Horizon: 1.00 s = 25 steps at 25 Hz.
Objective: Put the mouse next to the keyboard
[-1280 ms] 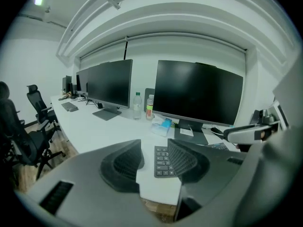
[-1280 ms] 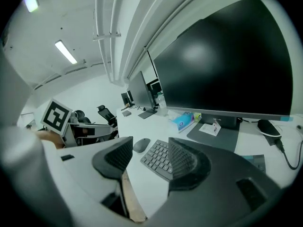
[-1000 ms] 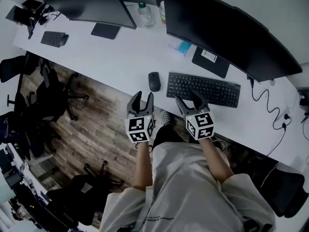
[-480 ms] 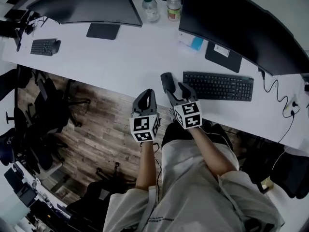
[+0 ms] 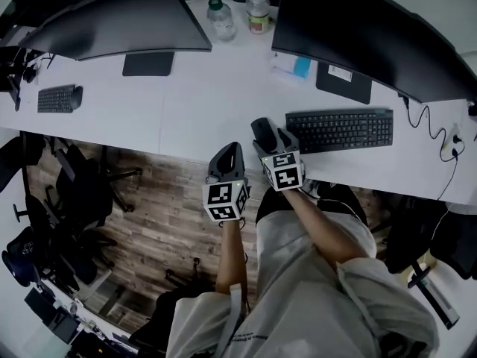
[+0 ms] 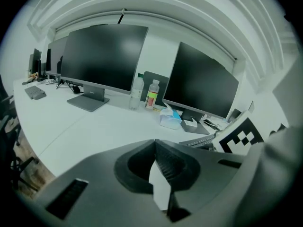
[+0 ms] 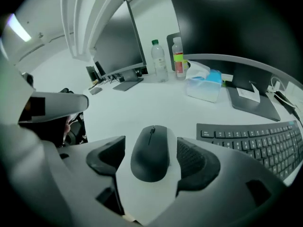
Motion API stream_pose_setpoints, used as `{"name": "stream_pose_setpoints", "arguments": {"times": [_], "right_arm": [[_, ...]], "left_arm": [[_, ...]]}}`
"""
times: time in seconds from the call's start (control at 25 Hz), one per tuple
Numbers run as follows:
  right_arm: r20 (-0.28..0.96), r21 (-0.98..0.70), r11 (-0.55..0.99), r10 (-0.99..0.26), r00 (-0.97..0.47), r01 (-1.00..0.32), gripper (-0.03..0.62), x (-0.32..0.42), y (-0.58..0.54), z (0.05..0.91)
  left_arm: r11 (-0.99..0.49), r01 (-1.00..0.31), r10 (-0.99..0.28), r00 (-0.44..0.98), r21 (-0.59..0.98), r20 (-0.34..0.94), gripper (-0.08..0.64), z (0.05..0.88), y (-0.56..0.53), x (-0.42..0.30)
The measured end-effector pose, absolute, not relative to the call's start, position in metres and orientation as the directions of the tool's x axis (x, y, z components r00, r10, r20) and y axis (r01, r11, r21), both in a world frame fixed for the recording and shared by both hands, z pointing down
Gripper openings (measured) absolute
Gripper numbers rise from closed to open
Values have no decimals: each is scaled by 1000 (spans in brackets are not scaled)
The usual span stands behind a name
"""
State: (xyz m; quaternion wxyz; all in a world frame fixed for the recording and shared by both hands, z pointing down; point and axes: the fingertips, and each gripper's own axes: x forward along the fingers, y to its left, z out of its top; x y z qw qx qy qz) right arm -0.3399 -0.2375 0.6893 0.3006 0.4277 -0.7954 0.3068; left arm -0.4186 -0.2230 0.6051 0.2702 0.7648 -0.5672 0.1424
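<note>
A black mouse [image 5: 261, 129] lies on the white desk [image 5: 201, 103], just left of the black keyboard [image 5: 339, 129]. My right gripper [image 5: 273, 135] reaches down over the mouse. In the right gripper view the mouse [image 7: 150, 152] sits between the jaws of the right gripper [image 7: 151, 141], which have just been opening; a strip of desk shows on each side of it, and the keyboard [image 7: 255, 143] lies to its right. My left gripper [image 5: 232, 150] hovers at the desk's front edge, left of the mouse. The left gripper [image 6: 155, 143] has just been closing and is shut on nothing.
Two large dark monitors [image 5: 127, 21] [image 5: 358, 28] stand at the back of the desk, with two bottles [image 5: 221, 19] [image 5: 258, 11] and a tissue box [image 5: 292, 66] between them. A second keyboard [image 5: 56, 98] lies far left. Office chairs [image 5: 82, 192] stand on the wooden floor.
My right gripper has swung left from above the keyboard down to the mouse and its jaws have spread around it. The left gripper's jaws have closed and it has dropped slightly.
</note>
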Motion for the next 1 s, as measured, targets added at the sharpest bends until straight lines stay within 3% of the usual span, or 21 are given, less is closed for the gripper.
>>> {"name": "stream_pose_setpoints", "arguments": {"times": [0.24, 0.44, 1.0], "right_arm": [[796, -173, 408, -478, -371, -896, 361, -348, -239, 713], [820, -101, 401, -485, -305, -911, 301, -347, -239, 726], [780, -130, 433, -511, -362, -892, 298, -344, -235, 707]], "left_arm": [[-202, -944, -795, 314, 261, 520, 23, 603, -227, -427], [-185, -946, -795, 304, 268, 525, 23, 610, -226, -439], [-178, -950, -807, 289, 256, 515, 23, 604, -225, -430]]}}
